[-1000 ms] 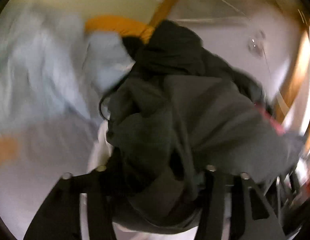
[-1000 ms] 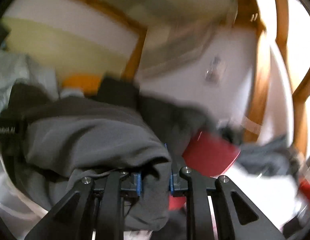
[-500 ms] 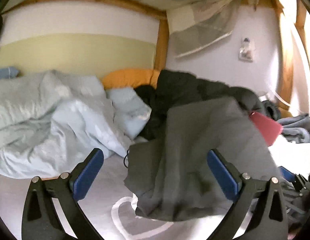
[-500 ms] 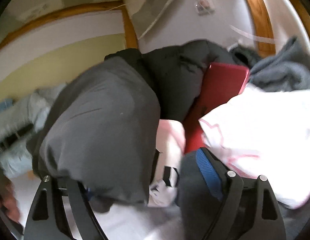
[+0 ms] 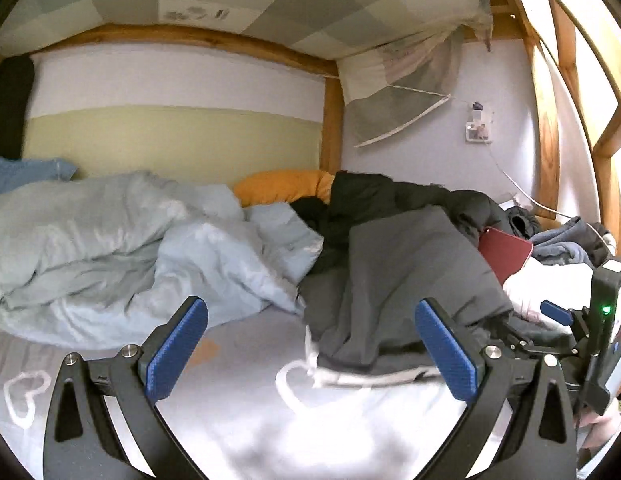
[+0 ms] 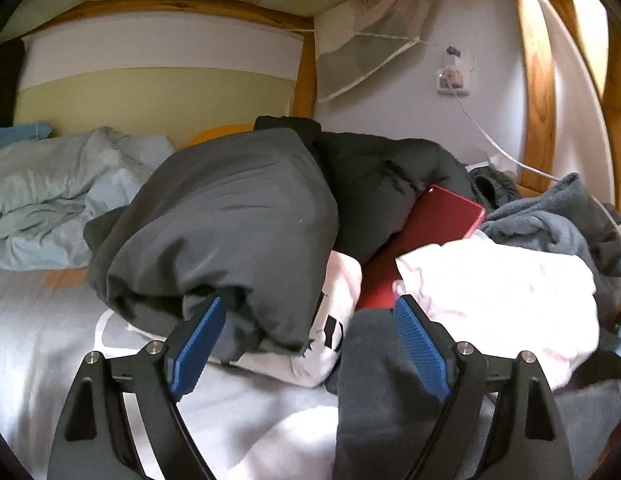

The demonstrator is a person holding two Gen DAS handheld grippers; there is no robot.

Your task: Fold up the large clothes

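Both my wrist cameras are looking low across the bed [image 5: 270,420] toward the wooden-framed wall [image 5: 170,140]. My right one is sitting nearer the grey garment [image 6: 230,220]; both are sharing it and the red case [image 6: 430,220].

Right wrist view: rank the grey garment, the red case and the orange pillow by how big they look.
1. grey garment, largest but nearest the camera
2. red case, partly covered
3. orange pillow, mostly hidden, so true size unsure
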